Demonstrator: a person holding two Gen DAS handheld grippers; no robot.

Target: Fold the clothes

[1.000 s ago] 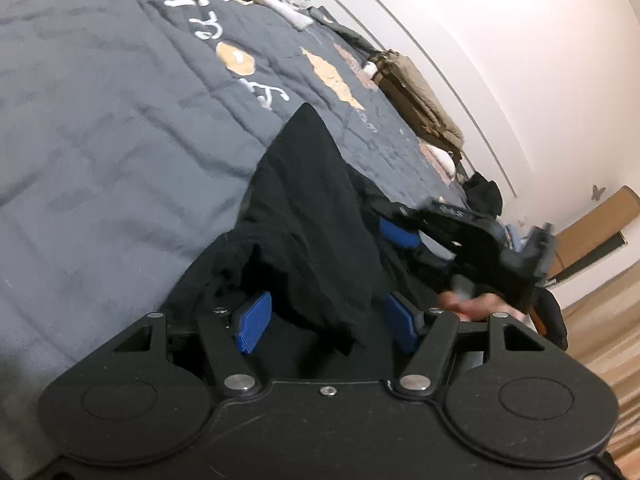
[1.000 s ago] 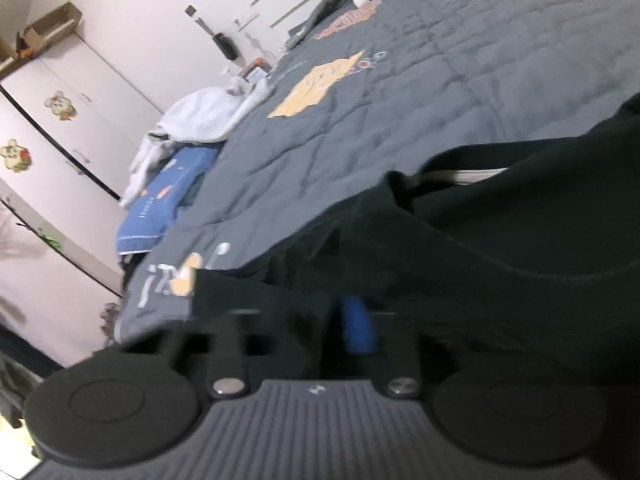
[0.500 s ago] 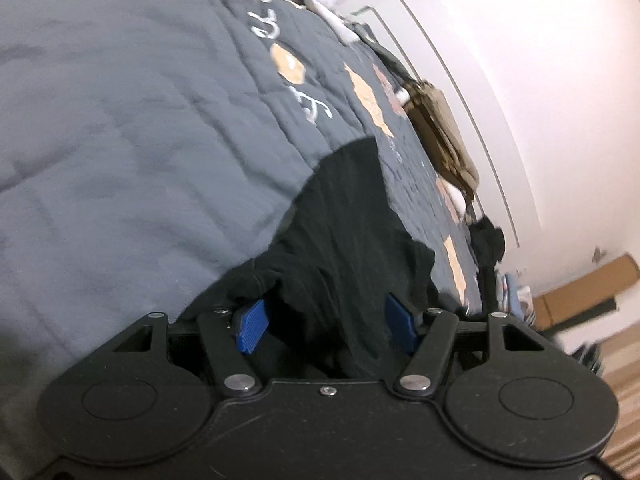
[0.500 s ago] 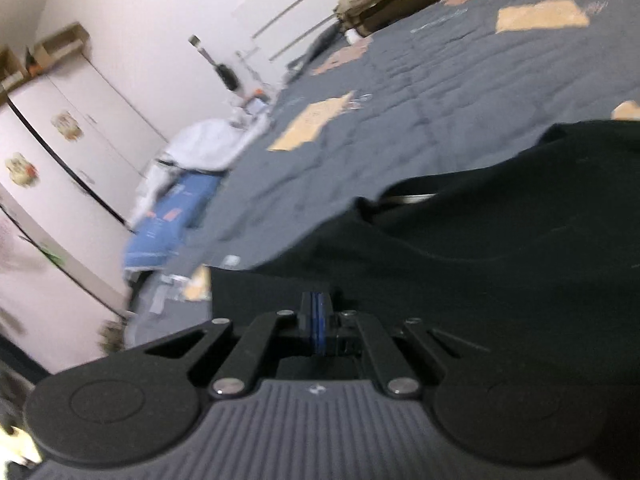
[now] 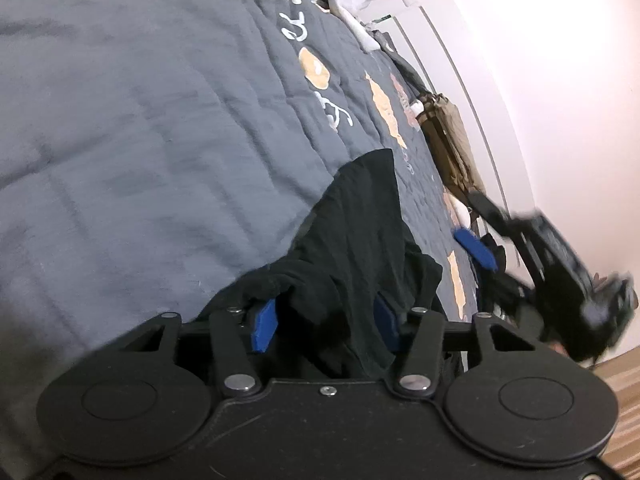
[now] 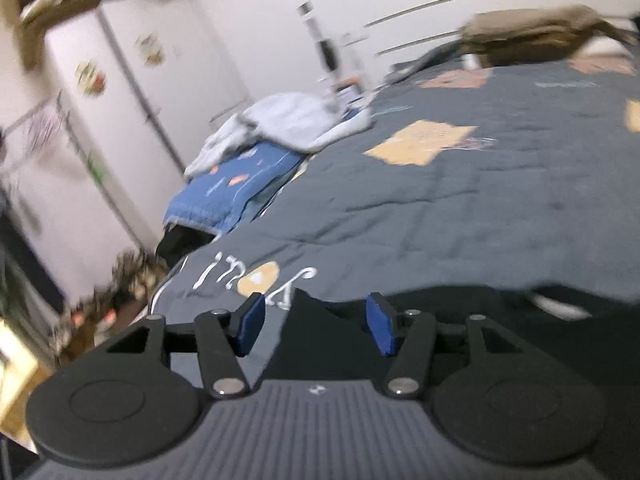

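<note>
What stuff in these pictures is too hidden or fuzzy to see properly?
- Left wrist view: the near part of the black garment is hidden behind the left gripper.
- Left wrist view: the right gripper is smeared by motion blur, and only one blue pad shows.
- Right wrist view: the stickers on the white wardrobe are too blurred to read.
- Right wrist view: the garment runs off the right edge, so its full shape is unknown.

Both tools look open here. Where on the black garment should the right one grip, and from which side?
Probably the pointed corner of the black garment lying between the right tool's open pads. It is a free edge resting flat on the grey quilt, so coming in low along the quilt from the near side, as the tool now faces, should let one pad slide under it.
</note>
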